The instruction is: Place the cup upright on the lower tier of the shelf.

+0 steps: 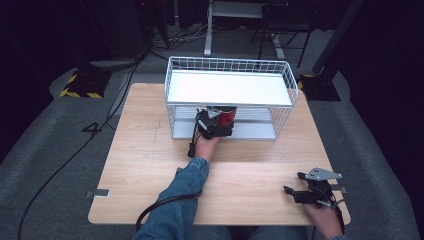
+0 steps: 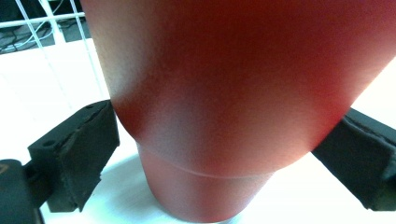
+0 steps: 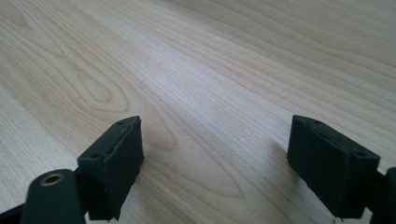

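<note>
From my high view the left gripper (image 1: pixel 216 125) and the rack's (image 1: pixel 230 90) white upper shelf cover most of the red cup (image 1: pixel 227 118); I see just a sliver of red. In the left gripper view the cup (image 2: pixel 224 93) is cut off at the top edge and blurred from closeness, so I can't tell whether the pads (image 2: pixel 74 154) touch its sides. The person's right hand (image 1: pixel 325 217) runs off the bottom edge.

Red cup (image 2: pixel 233 107) with a smooth matte look, sitting in a white wire rack (image 1: pixel 230 67) with white shelves. Table (image 1: pixel 150 165) is pale wood with wavy grain, grippers are black, sleeve (image 1: pixel 175 205) is blue denim.
</note>
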Action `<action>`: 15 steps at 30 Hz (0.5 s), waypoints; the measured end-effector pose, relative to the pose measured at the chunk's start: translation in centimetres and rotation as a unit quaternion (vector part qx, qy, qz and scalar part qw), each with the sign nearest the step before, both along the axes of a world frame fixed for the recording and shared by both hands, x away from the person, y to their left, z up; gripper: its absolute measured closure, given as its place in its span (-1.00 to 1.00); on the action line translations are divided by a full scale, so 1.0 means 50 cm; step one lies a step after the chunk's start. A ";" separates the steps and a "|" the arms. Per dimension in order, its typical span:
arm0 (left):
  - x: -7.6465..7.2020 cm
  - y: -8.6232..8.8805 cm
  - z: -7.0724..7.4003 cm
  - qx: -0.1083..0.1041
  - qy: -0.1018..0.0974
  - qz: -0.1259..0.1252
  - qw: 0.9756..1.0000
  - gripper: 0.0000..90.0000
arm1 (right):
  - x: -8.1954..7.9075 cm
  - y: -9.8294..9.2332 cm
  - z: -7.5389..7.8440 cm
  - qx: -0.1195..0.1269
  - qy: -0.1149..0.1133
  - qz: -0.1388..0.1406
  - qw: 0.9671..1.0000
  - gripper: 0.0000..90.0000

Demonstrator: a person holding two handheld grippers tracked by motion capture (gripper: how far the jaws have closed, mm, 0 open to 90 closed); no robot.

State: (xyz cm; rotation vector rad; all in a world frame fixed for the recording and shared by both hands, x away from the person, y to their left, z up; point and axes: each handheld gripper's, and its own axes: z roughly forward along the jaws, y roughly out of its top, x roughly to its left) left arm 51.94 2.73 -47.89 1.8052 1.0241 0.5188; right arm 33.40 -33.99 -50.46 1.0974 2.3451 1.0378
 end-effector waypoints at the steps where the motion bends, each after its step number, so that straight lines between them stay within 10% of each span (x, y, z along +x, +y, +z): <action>1: -0.001 0.001 0.001 0.001 0.001 -0.001 1.000 -0.96 | 0.000 0.000 0.000 0.000 0.000 0.000 1.000 -0.59; 3: 0.005 0.016 0.006 0.044 -0.030 -0.023 0.998 -0.98 | 0.000 0.000 0.000 0.000 0.000 0.000 1.000 -0.59; 4: -0.018 0.004 0.004 -0.005 0.011 0.035 0.999 -0.98 | 0.000 0.000 0.000 0.000 0.000 0.000 1.000 -0.59; 15: -0.052 0.047 0.018 -0.006 -0.002 -0.007 1.000 -0.98 | 0.000 0.000 0.000 0.001 0.001 0.002 1.000 -0.60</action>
